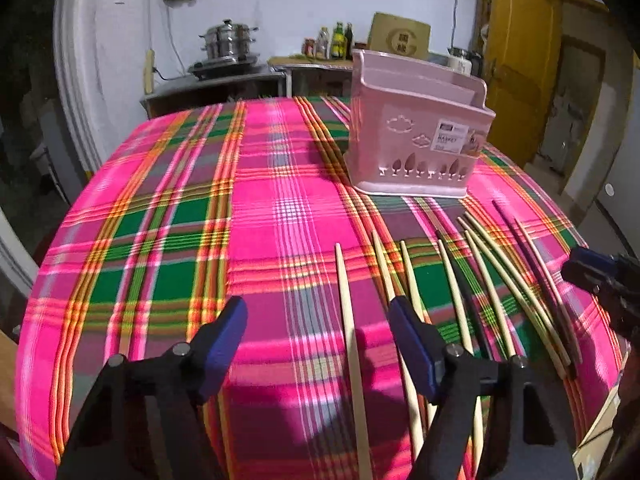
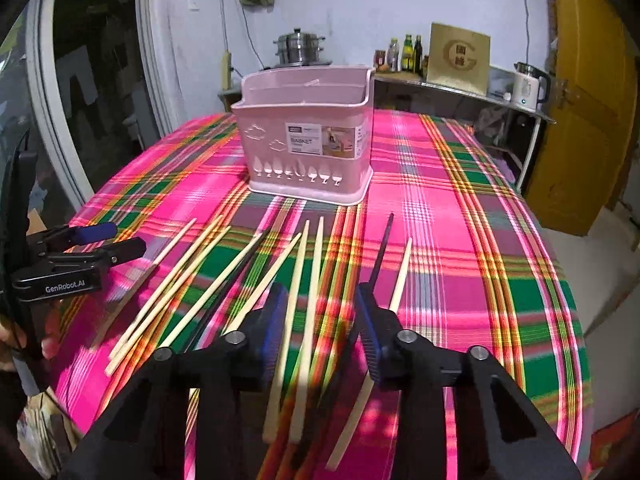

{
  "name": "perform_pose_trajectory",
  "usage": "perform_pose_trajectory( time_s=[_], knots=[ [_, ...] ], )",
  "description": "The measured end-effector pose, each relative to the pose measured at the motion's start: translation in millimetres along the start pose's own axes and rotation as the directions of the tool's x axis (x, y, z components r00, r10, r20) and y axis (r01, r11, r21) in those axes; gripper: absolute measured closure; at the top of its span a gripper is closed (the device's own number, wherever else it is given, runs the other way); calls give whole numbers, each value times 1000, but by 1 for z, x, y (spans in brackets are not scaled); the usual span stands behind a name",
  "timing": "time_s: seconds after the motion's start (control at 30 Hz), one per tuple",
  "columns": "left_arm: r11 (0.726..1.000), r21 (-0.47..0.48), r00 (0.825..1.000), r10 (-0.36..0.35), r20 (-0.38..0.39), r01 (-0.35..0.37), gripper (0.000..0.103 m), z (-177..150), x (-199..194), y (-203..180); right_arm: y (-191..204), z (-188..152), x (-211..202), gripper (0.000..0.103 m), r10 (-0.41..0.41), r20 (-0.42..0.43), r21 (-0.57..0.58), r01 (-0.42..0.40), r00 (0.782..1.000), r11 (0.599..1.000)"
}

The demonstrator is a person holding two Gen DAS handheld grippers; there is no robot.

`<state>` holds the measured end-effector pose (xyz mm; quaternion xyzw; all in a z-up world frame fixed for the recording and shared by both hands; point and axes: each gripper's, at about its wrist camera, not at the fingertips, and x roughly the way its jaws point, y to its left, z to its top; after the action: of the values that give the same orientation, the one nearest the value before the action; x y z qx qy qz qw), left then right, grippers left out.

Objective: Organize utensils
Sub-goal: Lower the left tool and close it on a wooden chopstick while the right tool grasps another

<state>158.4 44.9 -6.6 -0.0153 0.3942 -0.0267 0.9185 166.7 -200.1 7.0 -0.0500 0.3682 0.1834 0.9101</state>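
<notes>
chopsticks: loose spread of pale wooden chopsticks (image 2: 296,320) plus a few dark ones (image 2: 382,252), lying flat on the desk, tips toward the far edge, roughly parallel and fanned, some crossing.
basket: pink plastic utensil basket (image 2: 308,148) with tree and cloud cut-outs and a paper label, upright on the desk just beyond the chopstick tips; inside looks empty as far as visible.
right tongs: black two-finger tongs with blue pads (image 2: 320,320), low over the near ends of the spread, jaws at a middling gap. Two pale chopsticks run up between the pads; a dark one and another pale one pass at the right pad. No pad visibly pressing on any stick.
left tongs: same build (image 1: 318,336), jaws wide. One pale chopstick (image 1: 350,340) lies between the pads, untouched; the rest of the spread is to the right of the right pad.
desk: covered in pink, green and orange plaid cloth (image 1: 160,216).
background: steel stacked pot (image 1: 228,42), bottles (image 1: 338,42), white kettle (image 2: 528,86), yellow door (image 2: 588,100).
</notes>
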Motion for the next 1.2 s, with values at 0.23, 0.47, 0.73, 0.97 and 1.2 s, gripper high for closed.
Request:
perform_pose_trajectory(
  time_s=[0.23, 0.47, 0.73, 0.97, 1.2],
  knots=[
    [1000, 15, 995, -10, -103, 12, 46, 10, 34, 2, -6, 22, 41, 84, 41, -95, 6, -41, 995, 999],
    [999, 48, 993, -11, -115, 17, 52, 18, 44, -3, -6, 33, 71, 87, 61, -156, 8, -60, 986, 998],
    [997, 76, 993, -4, -115, 13, 56, 24, 50, -7, -6, 43, 89, 89, 55, -180, 0, -56, 982, 998],
    [995, 94, 993, -7, -119, 18, 66, 28, 52, -12, -1, 49, 103, 90, 51, -206, -23, -57, 977, 998],
    [993, 116, 991, -15, -134, 31, 88, 32, 55, -21, 1, 53, 108, 96, 55, -223, -22, -62, 973, 998]
  ],
)
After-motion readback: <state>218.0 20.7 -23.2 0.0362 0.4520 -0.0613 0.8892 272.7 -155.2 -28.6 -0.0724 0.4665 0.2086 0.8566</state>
